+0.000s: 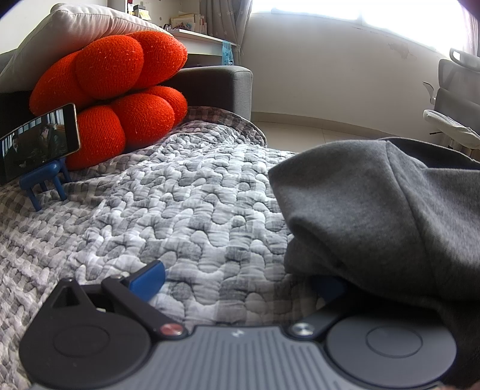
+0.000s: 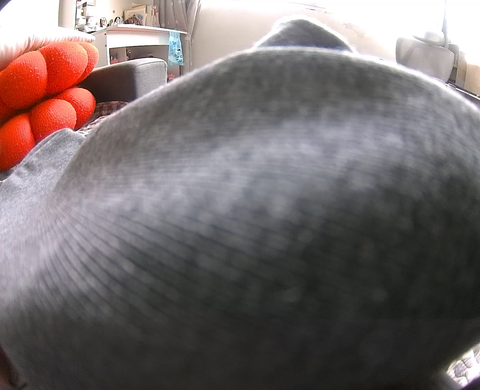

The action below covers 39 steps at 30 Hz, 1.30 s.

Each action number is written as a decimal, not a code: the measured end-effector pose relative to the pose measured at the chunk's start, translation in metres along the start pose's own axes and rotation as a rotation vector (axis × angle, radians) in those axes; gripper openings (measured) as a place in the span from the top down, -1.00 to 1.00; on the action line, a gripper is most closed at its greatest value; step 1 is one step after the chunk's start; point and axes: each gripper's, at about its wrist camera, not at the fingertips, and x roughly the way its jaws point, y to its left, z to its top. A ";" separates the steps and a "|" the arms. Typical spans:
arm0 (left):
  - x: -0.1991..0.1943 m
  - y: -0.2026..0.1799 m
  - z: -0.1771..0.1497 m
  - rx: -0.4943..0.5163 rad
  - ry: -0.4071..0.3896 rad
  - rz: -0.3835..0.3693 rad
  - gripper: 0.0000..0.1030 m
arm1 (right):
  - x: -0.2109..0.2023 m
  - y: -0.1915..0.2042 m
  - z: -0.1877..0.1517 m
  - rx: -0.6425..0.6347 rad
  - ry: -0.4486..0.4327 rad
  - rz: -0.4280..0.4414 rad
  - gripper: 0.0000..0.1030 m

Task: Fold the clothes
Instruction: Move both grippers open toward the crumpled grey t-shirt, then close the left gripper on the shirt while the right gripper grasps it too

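Note:
A dark grey knit garment [image 1: 375, 210] lies heaped on the right of the quilted bed cover [image 1: 180, 195]. My left gripper [image 1: 238, 283] is open just above the quilt at the garment's near left edge. Its left blue pad [image 1: 147, 280] is bare. The right pad [image 1: 330, 286] is tucked under the garment's hem, and nothing is pinched. In the right wrist view the same grey garment [image 2: 255, 210] lies over the lens and fills almost the whole frame. It hides my right gripper's fingers entirely.
An orange knotted cushion [image 1: 111, 99] and a white pillow [image 1: 69, 27] lean on the dark sofa back [image 1: 222, 87] at the far left. A phone [image 1: 39, 141] on a blue stand [image 1: 45, 183] sits before them. A white chair [image 1: 453, 99] stands at the right.

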 end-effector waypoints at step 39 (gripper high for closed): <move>-0.094 0.017 0.064 0.006 0.137 -0.033 -0.99 | -0.126 -0.077 0.065 -0.013 -0.156 0.428 -1.00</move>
